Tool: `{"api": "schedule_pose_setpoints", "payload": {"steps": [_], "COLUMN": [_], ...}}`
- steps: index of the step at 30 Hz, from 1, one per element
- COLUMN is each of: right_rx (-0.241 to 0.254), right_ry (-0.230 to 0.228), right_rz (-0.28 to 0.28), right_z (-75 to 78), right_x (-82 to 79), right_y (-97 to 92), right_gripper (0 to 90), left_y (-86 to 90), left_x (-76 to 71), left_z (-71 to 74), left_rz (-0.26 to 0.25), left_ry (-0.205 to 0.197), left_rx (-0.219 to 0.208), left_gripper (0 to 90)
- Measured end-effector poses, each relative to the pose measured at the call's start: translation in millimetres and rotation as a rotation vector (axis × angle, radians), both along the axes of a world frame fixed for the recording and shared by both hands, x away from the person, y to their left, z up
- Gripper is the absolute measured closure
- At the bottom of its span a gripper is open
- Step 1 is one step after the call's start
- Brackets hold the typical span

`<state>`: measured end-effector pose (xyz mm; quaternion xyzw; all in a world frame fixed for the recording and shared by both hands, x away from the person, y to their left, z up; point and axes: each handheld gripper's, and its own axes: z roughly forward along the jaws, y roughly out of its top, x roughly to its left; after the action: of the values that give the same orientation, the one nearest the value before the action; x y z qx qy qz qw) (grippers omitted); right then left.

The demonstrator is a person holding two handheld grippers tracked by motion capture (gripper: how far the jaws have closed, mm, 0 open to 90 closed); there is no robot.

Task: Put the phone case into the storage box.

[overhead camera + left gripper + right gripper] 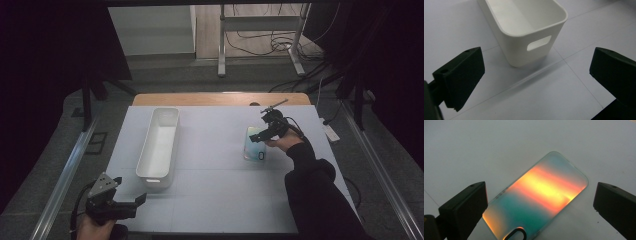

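An iridescent phone case [254, 144] lies flat on the white table, right of centre. In the right gripper view the phone case [536, 197] glows orange and teal, with its camera cutout at the bottom edge. My right gripper [260, 134] hovers just above it, open, its jaws wide on either side and nothing between them [540, 202]. A long white bin [160, 145] stands left of centre, with nothing inside it. My left gripper [135, 202] is at the near left corner, open, pointing at the bin's handle end [524, 27].
The white table [220, 190] has a wooden strip along its far edge. Metal rails run along both sides of the table. Beyond it are a metal stand's legs [260, 45] and loose cables on the floor.
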<state>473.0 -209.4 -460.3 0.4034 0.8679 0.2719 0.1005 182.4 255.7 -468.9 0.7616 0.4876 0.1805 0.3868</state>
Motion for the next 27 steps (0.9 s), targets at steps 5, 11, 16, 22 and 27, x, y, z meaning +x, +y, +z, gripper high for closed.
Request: {"api": "schedule_pose_setpoints", "payload": {"steps": [5,11,16,22,27], "right_rx": [-0.005,-0.001,-0.013,-0.057,-0.073], "right_ry": [-0.004,0.006,0.008,0.028,0.038], "right_rz": [0.003,-0.006,-0.006,-0.001,0.013], "right_z": [-0.6,-6.1,-8.5,-10.7,-12.2], "right_x": [5.3,11.3,14.0,15.0,16.9], "right_y": [5.3,9.4,9.6,10.6,10.9], "right_gripper": [2.2,6.7,19.0,47.2,69.2], "left_y": [0.0,0.1,0.1,0.1,0.2], "left_x": [0.0,0.1,0.2,0.1,0.2], "left_z": [0.0,-0.1,-0.1,-0.1,-0.2], "left_rz": [-0.001,-0.001,0.0,-0.001,-0.001], "left_ry": [0.0,0.001,0.001,0.001,0.001], "left_rx": [0.0,-0.002,-0.002,-0.001,-0.002], "left_gripper": [0.4,0.4,0.4,0.5,0.5]}}
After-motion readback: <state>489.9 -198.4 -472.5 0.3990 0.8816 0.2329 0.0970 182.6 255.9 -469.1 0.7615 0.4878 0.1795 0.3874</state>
